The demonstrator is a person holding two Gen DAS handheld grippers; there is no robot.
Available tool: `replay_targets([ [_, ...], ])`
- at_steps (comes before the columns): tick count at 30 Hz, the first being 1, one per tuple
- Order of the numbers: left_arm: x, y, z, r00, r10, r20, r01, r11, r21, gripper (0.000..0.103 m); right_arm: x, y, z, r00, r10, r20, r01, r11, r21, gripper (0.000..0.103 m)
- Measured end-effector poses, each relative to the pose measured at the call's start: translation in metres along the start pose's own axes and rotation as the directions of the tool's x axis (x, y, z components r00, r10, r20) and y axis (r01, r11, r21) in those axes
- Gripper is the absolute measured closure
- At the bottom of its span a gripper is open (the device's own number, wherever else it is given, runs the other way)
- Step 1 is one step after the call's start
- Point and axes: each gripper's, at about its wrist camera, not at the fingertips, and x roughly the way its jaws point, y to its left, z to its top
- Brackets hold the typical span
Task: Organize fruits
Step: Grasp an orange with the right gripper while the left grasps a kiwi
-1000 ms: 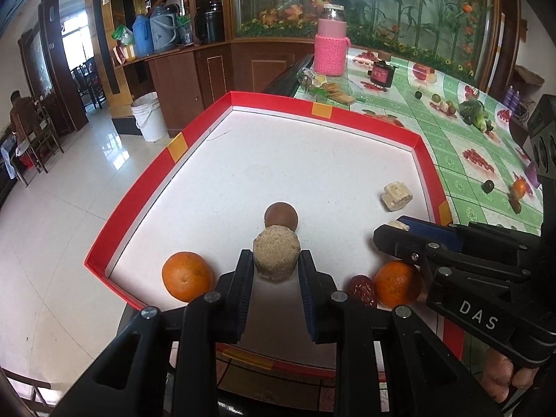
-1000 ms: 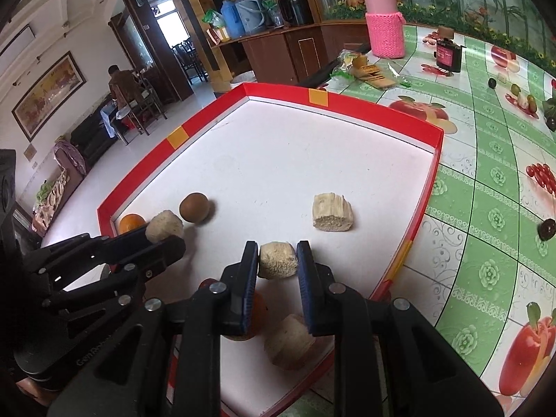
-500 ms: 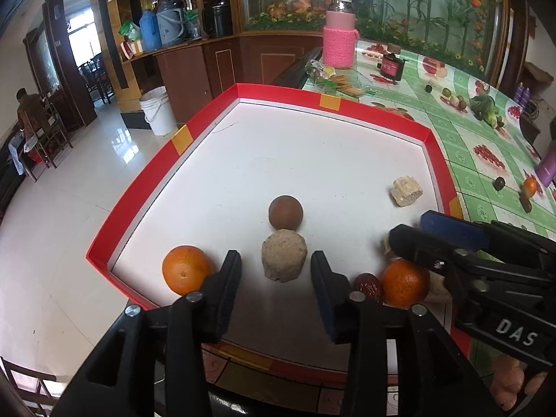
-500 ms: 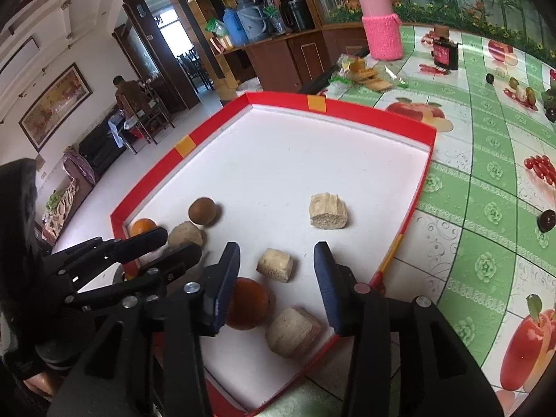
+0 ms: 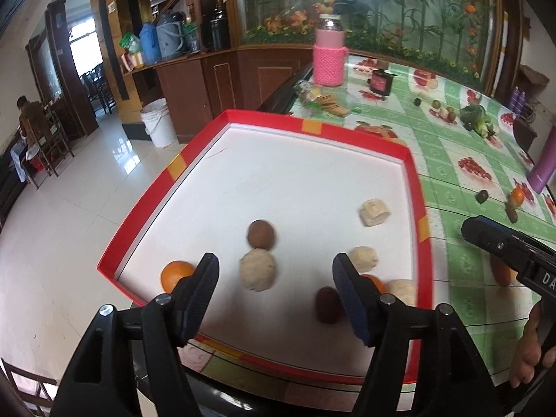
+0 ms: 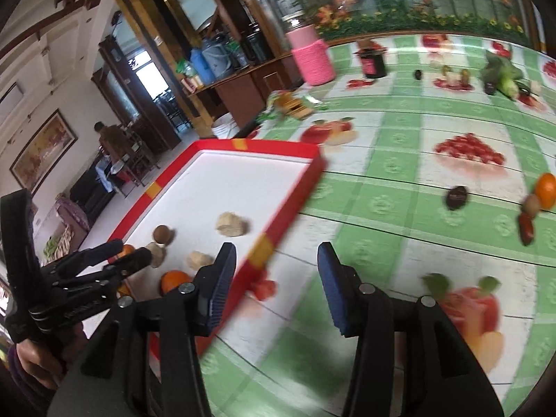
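Observation:
A red-rimmed white tray (image 5: 415, 187) holds an orange (image 5: 175, 274), a tan ball (image 5: 259, 269), a brown ball (image 5: 261, 233), a dark red fruit (image 5: 327, 304), a second orange (image 5: 377, 283) and several beige chunks (image 5: 373, 212). My left gripper (image 5: 274, 295) stands open above the tray's near edge, with the tan ball lying free between its fingers' line. My right gripper (image 6: 274, 278) is open and empty over the green tablecloth, right of the tray (image 6: 278, 222). On the cloth at the right lie an orange (image 6: 546, 189), a dark fruit (image 6: 457, 197) and a red fruit (image 6: 526, 229).
A pink-sleeved jar (image 5: 329, 56), a small dark jar (image 5: 381, 81), a snack packet (image 5: 319, 99), green vegetables (image 5: 476, 118) and a purple bottle (image 5: 544, 166) stand farther back on the table. The table's left edge drops to a tiled floor. A person sits far left (image 5: 29, 118).
Both grippers opened and let go: the left released the tan ball, the right released a beige chunk. Both drew back; the right swung right, out over the tablecloth.

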Motion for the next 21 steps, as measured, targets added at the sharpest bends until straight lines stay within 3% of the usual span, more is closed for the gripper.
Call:
replay_targets([
  [8,-0.004,-0.047,-0.003,0.999,-0.045,-0.016,0.046,0.994,0.097,0.026,-0.047,-0.069,-0.017,0.994,-0.11,0.019,0.108,0.99,0.095,0.05],
  [21,-0.011,-0.114,-0.003,0.996,-0.084,-0.041,0.092,0.964,0.248,0.025,-0.1,-0.15,-0.019,0.963,-0.262,0.061,0.246,0.949,0.2,0.05],
])
